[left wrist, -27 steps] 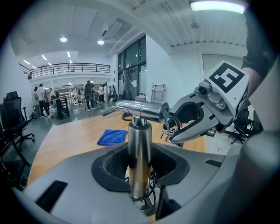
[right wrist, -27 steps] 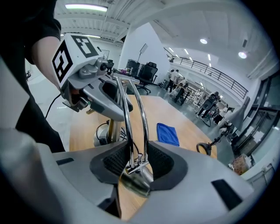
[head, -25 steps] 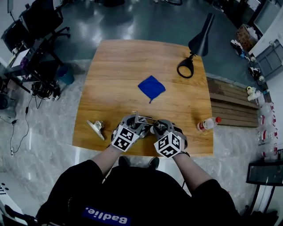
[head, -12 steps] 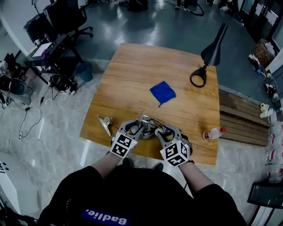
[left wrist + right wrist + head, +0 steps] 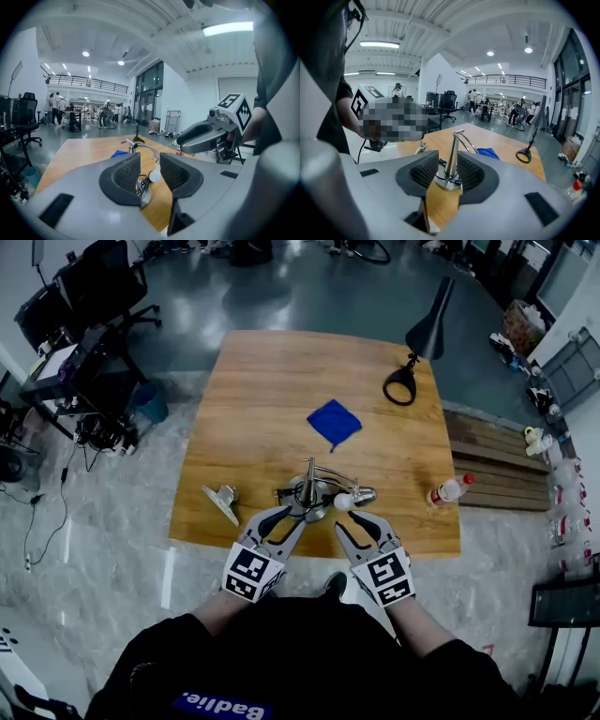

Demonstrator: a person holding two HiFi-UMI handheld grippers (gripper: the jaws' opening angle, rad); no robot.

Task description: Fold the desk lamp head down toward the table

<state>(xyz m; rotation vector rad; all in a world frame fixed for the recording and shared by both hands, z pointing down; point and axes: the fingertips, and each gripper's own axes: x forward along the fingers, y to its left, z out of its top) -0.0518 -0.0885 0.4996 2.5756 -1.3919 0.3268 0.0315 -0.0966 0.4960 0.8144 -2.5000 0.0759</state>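
Claws on my left gripper (image 5: 284, 521) and right gripper (image 5: 353, 524) both stand spread and empty, just short of the desk lamp (image 5: 310, 491) on the table (image 5: 262, 381)

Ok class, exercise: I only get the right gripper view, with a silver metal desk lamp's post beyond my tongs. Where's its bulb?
Observer: In the head view, the round white bulb sits low, right of the silver metal desk lamp post.
Operator: Are the left tongs holding anything?
Observer: No. The left tongs are open and empty.
Operator: Am I touching the lamp?
Observer: No. The right tongs are clear of it, by the wooden table near edge.
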